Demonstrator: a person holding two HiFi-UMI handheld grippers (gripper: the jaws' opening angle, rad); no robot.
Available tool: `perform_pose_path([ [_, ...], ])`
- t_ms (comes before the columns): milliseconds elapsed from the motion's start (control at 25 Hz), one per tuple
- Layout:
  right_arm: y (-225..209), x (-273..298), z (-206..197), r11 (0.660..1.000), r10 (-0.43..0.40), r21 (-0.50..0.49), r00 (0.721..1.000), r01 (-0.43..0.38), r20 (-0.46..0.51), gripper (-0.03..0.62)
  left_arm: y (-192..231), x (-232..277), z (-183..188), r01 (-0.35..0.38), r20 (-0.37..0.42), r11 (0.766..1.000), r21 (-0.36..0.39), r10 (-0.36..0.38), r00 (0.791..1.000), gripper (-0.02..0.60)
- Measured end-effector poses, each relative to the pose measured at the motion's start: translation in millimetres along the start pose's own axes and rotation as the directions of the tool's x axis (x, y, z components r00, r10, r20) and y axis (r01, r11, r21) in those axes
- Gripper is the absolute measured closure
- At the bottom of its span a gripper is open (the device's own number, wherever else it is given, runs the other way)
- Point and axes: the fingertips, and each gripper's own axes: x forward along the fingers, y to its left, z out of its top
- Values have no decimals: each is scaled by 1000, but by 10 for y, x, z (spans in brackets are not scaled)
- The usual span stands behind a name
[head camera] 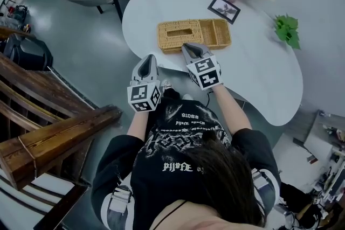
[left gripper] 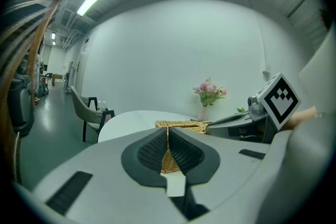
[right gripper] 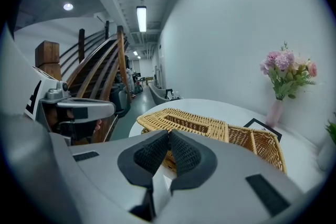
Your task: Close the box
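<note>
Hovering at the table's (head camera: 259, 81) near edge, left gripper (head camera: 147, 59) and right gripper (head camera: 190, 47) have jaws pressed together, empty. Just beyond, the wicker box (head camera: 194, 34) sits by that edge, its slotted lid seemingly down already; little looks left.

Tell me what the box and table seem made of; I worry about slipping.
Box: woven wicker or rattan, by its tan basket weave, matte. Table: smooth, even white top; perhaps laminate or painted wood, unclear.

Woven wicker box (head camera: 195, 29) — rough — on smooth (matt white) table (head camera: 259, 75)
</note>
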Motion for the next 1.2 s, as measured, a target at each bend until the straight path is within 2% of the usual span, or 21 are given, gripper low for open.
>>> perform_pose_path([
  [920, -2, 58, -444, 995, -23, 99, 999, 27, -50, 553, -336, -366, -169, -7, 9, 999, 35, 6, 1000, 554],
  [1200, 33, -142, -455, 981, -21, 195, 1000, 17, 19, 536, -355, -526, -265, -19, 18, 1000, 0, 19, 1000, 554],
])
